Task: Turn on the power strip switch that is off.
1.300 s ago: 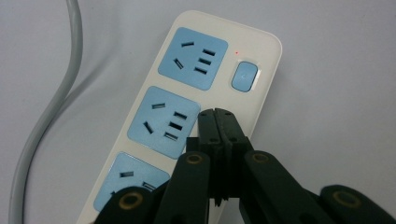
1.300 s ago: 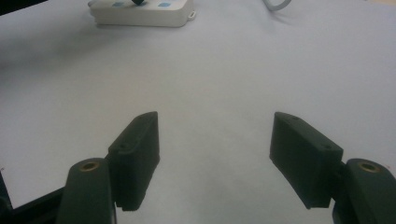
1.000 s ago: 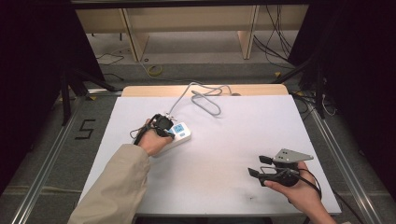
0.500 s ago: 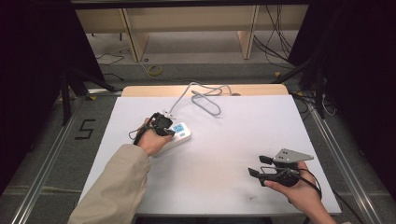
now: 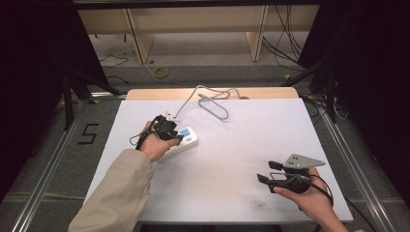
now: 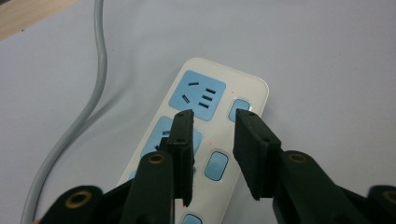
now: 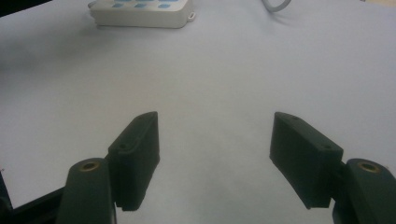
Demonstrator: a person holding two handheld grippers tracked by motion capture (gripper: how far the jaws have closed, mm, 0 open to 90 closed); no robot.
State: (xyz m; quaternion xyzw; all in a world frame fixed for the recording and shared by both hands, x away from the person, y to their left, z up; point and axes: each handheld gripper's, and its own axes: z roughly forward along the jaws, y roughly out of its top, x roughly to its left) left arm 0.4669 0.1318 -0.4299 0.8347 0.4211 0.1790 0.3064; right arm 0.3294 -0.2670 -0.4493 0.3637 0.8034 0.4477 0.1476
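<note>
white power strip point(image 6: 201, 135) sits under the left gripper point(image 6: 212, 126) (jaws slightly parted, gripping nothing); right gripper point(image 7: 215, 154) spread wide over the table point(image 5: 241, 140).

Your left arm wore a loose beige sleeve point(image 5: 121, 193), while your right hand point(image 5: 309, 198) came in bare at the wrist. Both grippers were black, with blocky jaws and brass-ringed holes at the jaw pivots. Your left gripper point(image 6: 212, 140) trailed a thin black cable; your right gripper point(image 5: 268, 171) carried a grey three-cornered plate point(image 5: 300, 161) on top
</note>
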